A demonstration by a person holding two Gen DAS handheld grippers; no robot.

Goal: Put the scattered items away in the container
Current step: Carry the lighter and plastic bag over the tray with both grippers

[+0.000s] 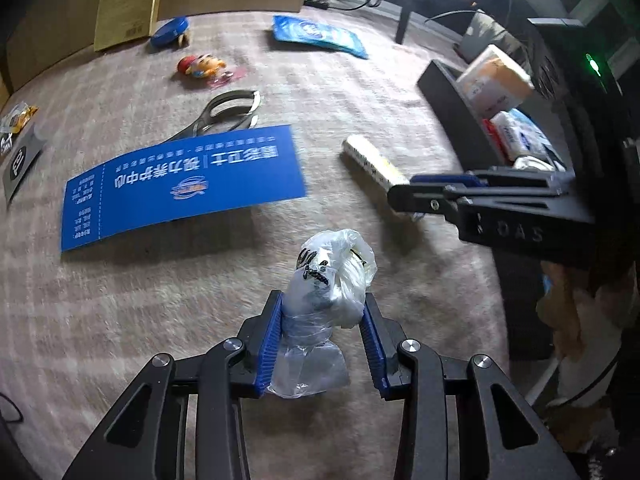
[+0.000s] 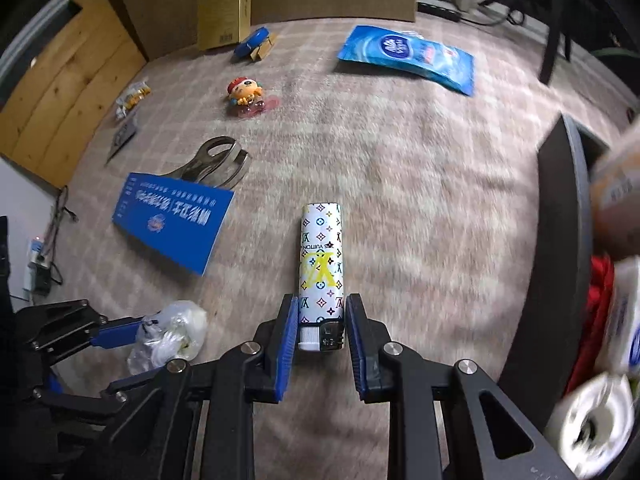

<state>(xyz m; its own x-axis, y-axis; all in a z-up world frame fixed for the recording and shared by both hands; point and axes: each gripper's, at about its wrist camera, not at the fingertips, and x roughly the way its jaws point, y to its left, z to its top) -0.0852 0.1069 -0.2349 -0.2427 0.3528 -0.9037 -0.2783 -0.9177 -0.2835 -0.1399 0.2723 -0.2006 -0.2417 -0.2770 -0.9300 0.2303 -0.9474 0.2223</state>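
Lighter [image 2: 321, 264] (print reads "VUITTON") clamped in right gripper [image 2: 322, 312]; left gripper [image 1: 323, 312] pinches crumpled plastic bag [image 1: 332, 280].

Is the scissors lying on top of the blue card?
No, the scissors lies partly under the blue card, whose edge covers the blades.

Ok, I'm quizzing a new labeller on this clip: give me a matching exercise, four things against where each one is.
Things:
1. crumpled plastic bag
2. patterned lighter
3. scissors
4. tissue pack

Places:
A. partly under the blue card
B. in the dark container
C. between the left gripper's pads
D. between the right gripper's pads

Pairs: 1-C, 2-D, 3-A, 4-B
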